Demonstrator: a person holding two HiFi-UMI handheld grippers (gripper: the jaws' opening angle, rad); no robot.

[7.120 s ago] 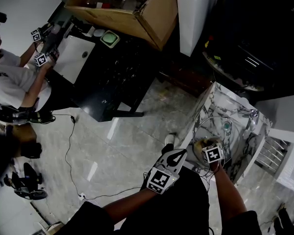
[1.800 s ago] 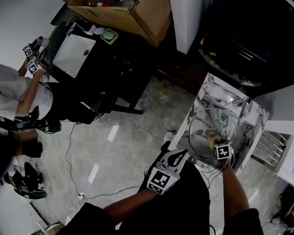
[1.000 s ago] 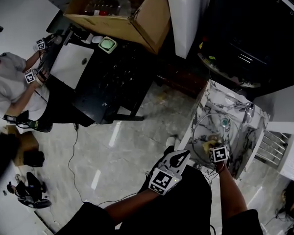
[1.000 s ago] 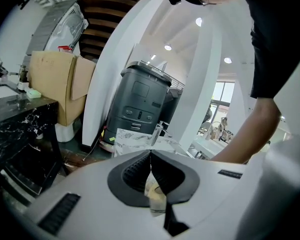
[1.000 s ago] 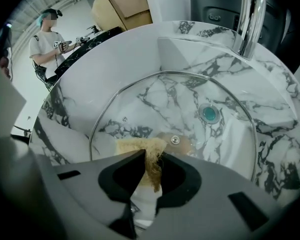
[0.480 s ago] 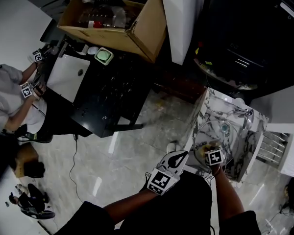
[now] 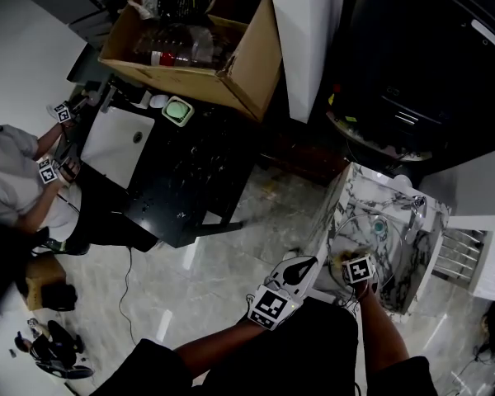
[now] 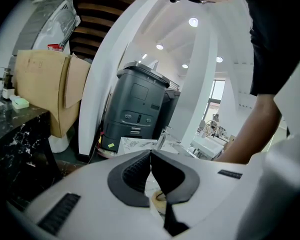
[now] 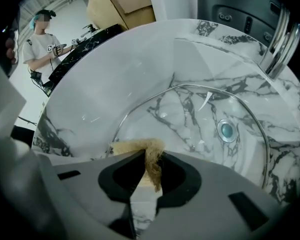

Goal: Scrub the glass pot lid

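Note:
The glass pot lid [image 9: 190, 119] lies in the marble sink [image 9: 105, 84], its metal rim [image 9: 182, 87] forming a ring. A round teal piece [image 9: 226, 130] shows at its middle; whether it is a knob or the drain, I cannot tell. My right gripper [image 9: 149, 159] is shut on a tan scrub pad [image 9: 151, 154], which rests at the lid's near left rim. In the head view the right gripper [image 7: 352, 264] sits over the lid [image 7: 371, 236]. My left gripper [image 8: 151, 154] is shut on nothing and hangs left of the sink [image 7: 299, 266].
A chrome faucet [image 9: 279, 36] stands at the sink's far right. A dark grey machine [image 8: 140, 106] is behind the sink. Across the floor is a black table [image 7: 190, 163] with a cardboard box [image 7: 190, 52], where another person [image 7: 16, 188] holds grippers.
My right gripper has slid the scrub pad from the lid's near right side toward its near left rim. The left gripper stays where it was. My head view has shifted a little.

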